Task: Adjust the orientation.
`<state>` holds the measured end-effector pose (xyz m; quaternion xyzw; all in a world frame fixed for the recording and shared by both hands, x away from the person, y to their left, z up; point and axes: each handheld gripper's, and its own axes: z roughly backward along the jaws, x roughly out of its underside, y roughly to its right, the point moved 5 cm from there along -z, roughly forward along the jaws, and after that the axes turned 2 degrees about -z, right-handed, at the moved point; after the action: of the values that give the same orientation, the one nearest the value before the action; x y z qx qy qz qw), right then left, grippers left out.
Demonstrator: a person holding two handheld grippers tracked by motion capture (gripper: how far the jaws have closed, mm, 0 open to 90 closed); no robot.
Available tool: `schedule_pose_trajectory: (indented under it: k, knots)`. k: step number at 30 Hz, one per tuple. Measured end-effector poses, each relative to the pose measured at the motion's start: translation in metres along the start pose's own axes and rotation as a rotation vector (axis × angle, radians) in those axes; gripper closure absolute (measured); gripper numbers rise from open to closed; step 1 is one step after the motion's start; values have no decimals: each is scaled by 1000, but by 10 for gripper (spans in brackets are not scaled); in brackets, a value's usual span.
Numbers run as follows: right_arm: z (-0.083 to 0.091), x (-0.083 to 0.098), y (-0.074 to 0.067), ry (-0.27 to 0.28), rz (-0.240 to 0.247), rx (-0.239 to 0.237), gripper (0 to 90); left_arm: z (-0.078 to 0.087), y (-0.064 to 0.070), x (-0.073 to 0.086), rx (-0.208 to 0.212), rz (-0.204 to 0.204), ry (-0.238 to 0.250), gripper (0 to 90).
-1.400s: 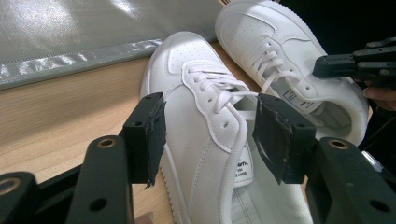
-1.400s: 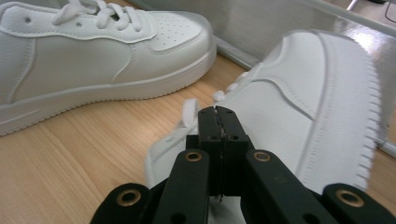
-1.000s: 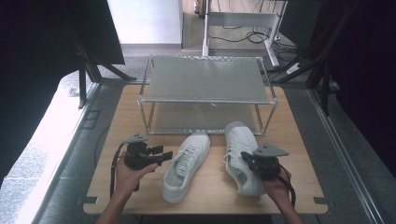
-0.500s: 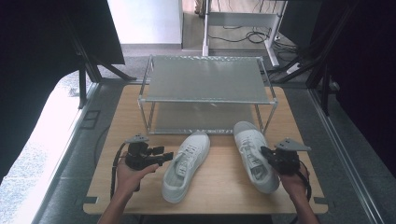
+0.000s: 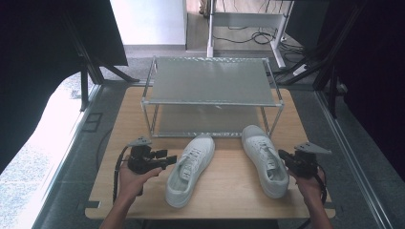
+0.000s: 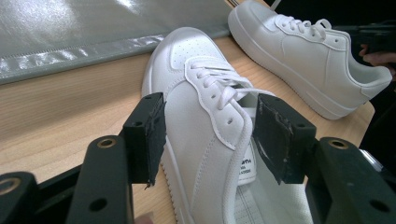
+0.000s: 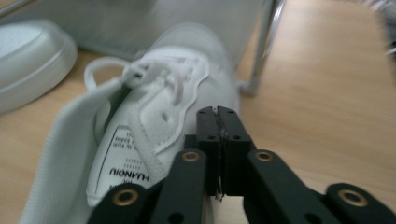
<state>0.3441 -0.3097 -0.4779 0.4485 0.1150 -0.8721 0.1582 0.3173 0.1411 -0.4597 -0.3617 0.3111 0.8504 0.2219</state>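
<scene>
Wooden table (image 5: 143, 119) standing on grey floor (image 5: 71, 143); two-tier metal rack (image 5: 210, 81) sitting on it. Daylight falling left of the table; cables (image 5: 248, 36) lying beyond it.

A metal rack (image 5: 210, 81) stands on the wooden table (image 5: 224, 191)

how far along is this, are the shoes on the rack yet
Not yet. Both white lace-up sneakers, left and right, sit on the wooden table before the metal two-tier rack. The left claw is open around the left sneaker's collar; the right claw is shut beside the right one.
</scene>
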Motion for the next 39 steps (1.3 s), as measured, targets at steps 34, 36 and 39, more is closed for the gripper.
schedule_pose_trajectory:
  k: [34, 36, 39]
  knots:
    - [53, 42, -74, 4, 145, -184, 772, 10, -4, -2, -5, 27, 30, 439]
    - [55, 38, -72, 38, 136, -191, 754, 10, -3, -2, -5, 21, 29, 439]
    - [55, 36, -71, 50, 127, -194, 718, 11, -3, -3, -17, 15, 30, 439]
